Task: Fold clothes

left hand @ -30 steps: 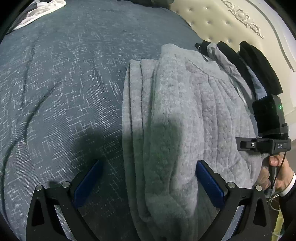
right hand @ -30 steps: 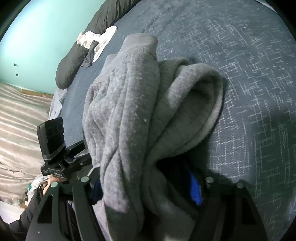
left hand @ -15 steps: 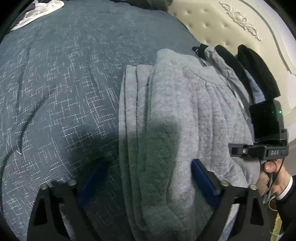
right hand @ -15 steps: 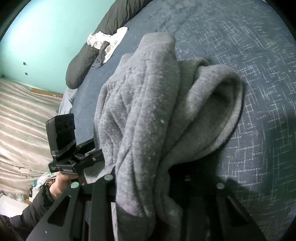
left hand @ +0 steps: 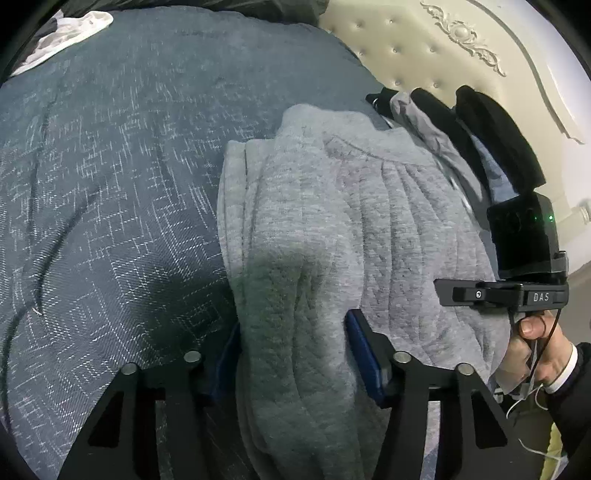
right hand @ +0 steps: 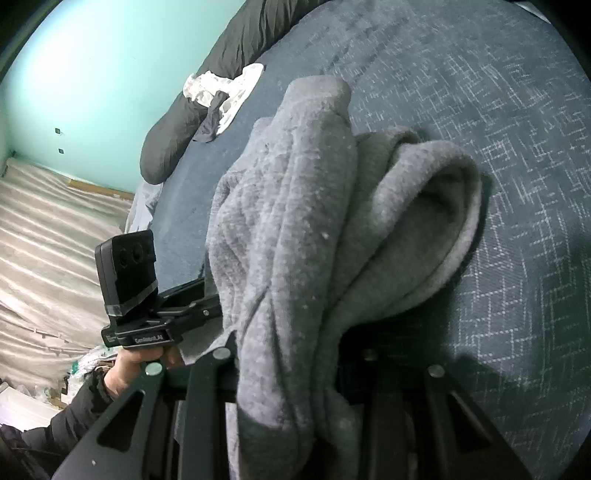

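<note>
Both sets of jaws have just been closing on the grey garment (left hand: 332,236), which was only loosely straddled a second ago. My left gripper (left hand: 293,354) now has its blue pads (left hand: 364,350) drawn in against a thick bunch of the near edge, where earlier they stood wide on either side of it. My right gripper (right hand: 295,373) has come in further; its pads are buried under the fabric, so I judge by the cloth bunched tight between the arms that it is pinching the fold. Neither hand has shifted much otherwise.

That garment lies on the dark blue bedcover (left hand: 110,184), already doubled into several layers, running forward and away from my left gripper, with its near end draped over both tools. From the right wrist view, a rolled hem (right hand: 436,206) bulges out to the right of the jaws. Ahead and to the right of my left gripper sits a pile of dark clothes (left hand: 480,133) against the cream headboard (left hand: 406,48); far ahead-left lies a white cloth (left hand: 62,33).

I take this as the grasp before another fold. Next I would need both grips firm through all layers, then lift together and carry the near edge forward evenly, so the stacked layers don't slide apart.
</note>
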### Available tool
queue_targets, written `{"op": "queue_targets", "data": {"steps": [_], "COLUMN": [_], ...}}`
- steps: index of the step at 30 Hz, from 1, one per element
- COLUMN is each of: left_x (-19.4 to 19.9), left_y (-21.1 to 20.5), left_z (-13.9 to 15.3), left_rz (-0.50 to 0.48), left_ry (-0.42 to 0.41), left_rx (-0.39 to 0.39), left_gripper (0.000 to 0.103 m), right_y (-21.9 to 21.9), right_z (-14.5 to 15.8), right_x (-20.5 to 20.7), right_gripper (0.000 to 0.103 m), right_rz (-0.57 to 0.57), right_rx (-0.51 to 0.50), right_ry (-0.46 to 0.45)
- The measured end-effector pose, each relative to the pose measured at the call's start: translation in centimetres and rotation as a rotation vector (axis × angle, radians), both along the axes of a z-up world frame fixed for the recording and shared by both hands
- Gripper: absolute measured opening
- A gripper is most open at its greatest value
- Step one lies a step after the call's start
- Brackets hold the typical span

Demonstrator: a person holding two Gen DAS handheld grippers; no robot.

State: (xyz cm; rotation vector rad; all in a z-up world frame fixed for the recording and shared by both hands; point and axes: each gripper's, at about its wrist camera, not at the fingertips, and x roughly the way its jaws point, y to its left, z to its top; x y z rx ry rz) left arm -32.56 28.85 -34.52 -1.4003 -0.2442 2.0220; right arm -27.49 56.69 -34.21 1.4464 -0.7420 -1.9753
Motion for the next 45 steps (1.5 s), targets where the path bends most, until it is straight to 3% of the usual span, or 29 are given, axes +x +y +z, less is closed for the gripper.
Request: {"op": "queue_targets", "data": {"steps": [13,24,31,45], "left_x": [1.1,2.6,2.5,1.2], "left_y": [0.9,5.1,7.9,16.4], "left_z": [3.2,4.9,8.9,20.7], "left_rz": [-0.022,-0.055,-0.039,-0.031], "left_ry": [0.054,0.069,0.122,0.262], "left_rx": [0.013,0.038,0.049,0.105], "left_gripper": [0.05,0.048,0.048,0.048], "right_y": [0.1,2.2,4.5,12.2], "right_z": [4.1,6.8,10.4,23.5], "right_x": [-0.1,1.3,1.5,-0.3], "right_gripper": [0.03,0.03,0.03,0.03], "right_rz": [0.019,0.011,0.014,0.021], "right_rx": [-0.012,0.023,0.035,0.104], "right_ry": [0.056,0.097,0.158,0.306]}}
